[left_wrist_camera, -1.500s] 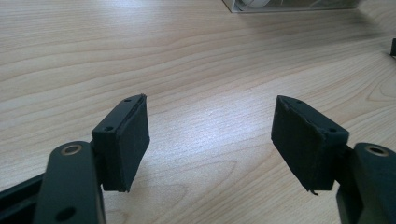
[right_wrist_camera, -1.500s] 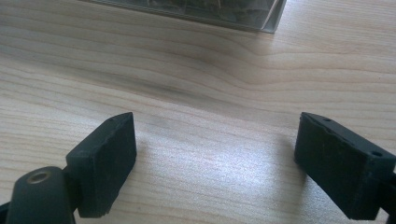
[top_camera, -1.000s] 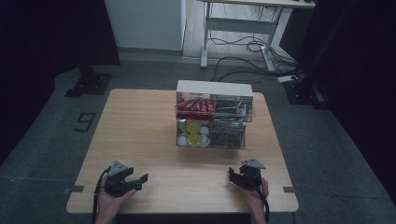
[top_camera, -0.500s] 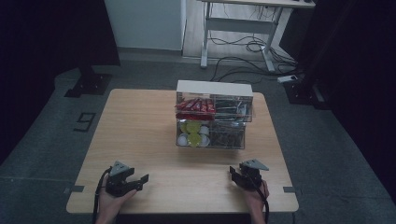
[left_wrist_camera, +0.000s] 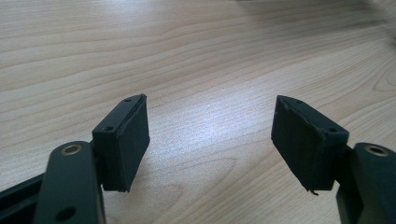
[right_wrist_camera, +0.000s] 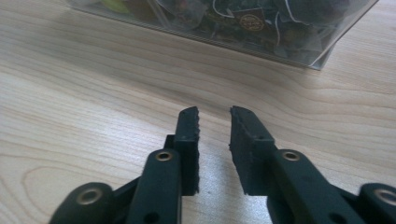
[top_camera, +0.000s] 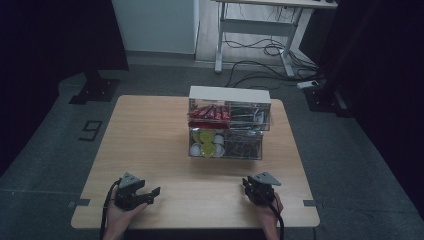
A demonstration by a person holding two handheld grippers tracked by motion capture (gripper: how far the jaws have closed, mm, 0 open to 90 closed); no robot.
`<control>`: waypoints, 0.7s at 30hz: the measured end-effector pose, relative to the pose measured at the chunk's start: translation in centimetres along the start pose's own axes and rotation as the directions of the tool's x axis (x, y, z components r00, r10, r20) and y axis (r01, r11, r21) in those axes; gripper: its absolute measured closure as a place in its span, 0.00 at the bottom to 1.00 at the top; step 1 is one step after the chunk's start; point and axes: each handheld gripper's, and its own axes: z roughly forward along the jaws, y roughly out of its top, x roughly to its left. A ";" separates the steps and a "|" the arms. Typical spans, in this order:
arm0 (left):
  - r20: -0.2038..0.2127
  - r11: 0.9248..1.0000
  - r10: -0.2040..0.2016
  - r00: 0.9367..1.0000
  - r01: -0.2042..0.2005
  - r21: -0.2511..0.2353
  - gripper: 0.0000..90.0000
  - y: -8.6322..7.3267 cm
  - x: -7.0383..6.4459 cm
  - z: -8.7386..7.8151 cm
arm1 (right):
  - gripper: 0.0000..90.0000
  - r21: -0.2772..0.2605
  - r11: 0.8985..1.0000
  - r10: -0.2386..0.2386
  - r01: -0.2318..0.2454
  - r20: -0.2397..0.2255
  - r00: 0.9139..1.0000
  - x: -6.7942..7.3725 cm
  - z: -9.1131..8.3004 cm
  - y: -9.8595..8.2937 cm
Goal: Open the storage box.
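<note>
Right gripper view: organizer's (right_wrist_camera: pixel 261 32) tea bags (right_wrist_camera: pixel 247 21) close-up.

A light wooden table (top_camera: pixel 150 145) carries a clear plastic two-tier organiser (top_camera: pixel 227 129) holding red packets and yellow-white pods. Near its front edge rest the left gripper (top_camera: pixel 150 192) and right gripper (top_camera: pixel 250 184), well apart.

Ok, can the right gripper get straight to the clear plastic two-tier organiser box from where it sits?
Probably yes. The right gripper points at the clear plastic organiser box with bare wooden table between them and nothing in the path. Its jaws stand only slightly apart, holding nothing.
</note>
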 end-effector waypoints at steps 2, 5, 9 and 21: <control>0.000 1.000 0.000 1.000 0.000 -0.001 0.31 0.0 -0.1 -0.1 | 0.86 -0.005 1.000 0.001 -0.001 -0.006 1.000 -0.1 -0.1 0.0; 0.000 1.000 0.002 1.000 -0.002 0.001 0.31 0.0 -0.1 0.0 | 0.89 -0.012 1.000 0.008 -0.008 -0.016 1.000 -0.2 -0.3 0.1; 0.000 1.000 0.003 1.000 -0.003 0.009 0.31 -0.1 -0.1 0.2 | 0.92 -0.016 1.000 0.013 -0.014 -0.032 0.999 -0.2 -0.3 0.1; -0.007 1.000 0.005 1.000 -0.005 0.028 0.31 -0.2 -0.2 0.5 | 0.94 -0.023 1.000 0.001 -0.002 -0.050 0.999 0.2 -0.2 0.1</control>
